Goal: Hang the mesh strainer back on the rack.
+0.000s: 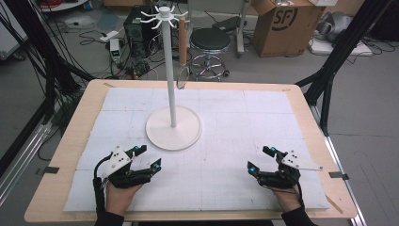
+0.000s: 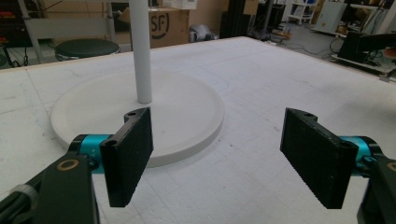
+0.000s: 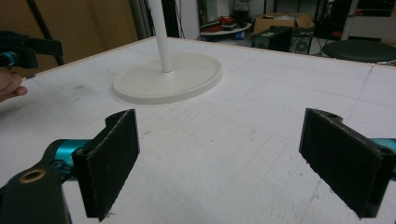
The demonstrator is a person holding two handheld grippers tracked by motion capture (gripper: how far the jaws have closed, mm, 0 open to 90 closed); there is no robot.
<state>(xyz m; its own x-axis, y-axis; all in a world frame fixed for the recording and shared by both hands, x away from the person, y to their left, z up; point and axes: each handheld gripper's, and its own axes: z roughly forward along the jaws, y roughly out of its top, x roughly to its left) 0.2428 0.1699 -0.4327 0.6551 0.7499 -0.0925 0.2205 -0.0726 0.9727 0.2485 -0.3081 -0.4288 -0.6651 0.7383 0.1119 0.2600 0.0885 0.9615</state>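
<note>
A white stand (image 1: 173,126) with a round base and a tall pole rises mid-table; its top has short radial hooks (image 1: 164,13). Something thin and dark (image 1: 182,77) hangs near the pole, too small to make out. My left gripper (image 1: 147,157) rests at the front left, open, nothing between its jaws; the stand's base (image 2: 140,116) lies just ahead of it. My right gripper (image 1: 259,158) sits at the front right, open and holding nothing. The stand's base (image 3: 168,77) lies farther off in the right gripper view, where the left gripper (image 3: 18,51) shows at the far left edge.
A white gridded mat (image 1: 244,122) covers the wooden table (image 1: 70,141). Beyond the far edge stand a black stool (image 1: 210,42), a cardboard box (image 1: 282,23), and cables and electronics (image 1: 131,33) on the floor. Black frame legs (image 1: 329,70) flank the table.
</note>
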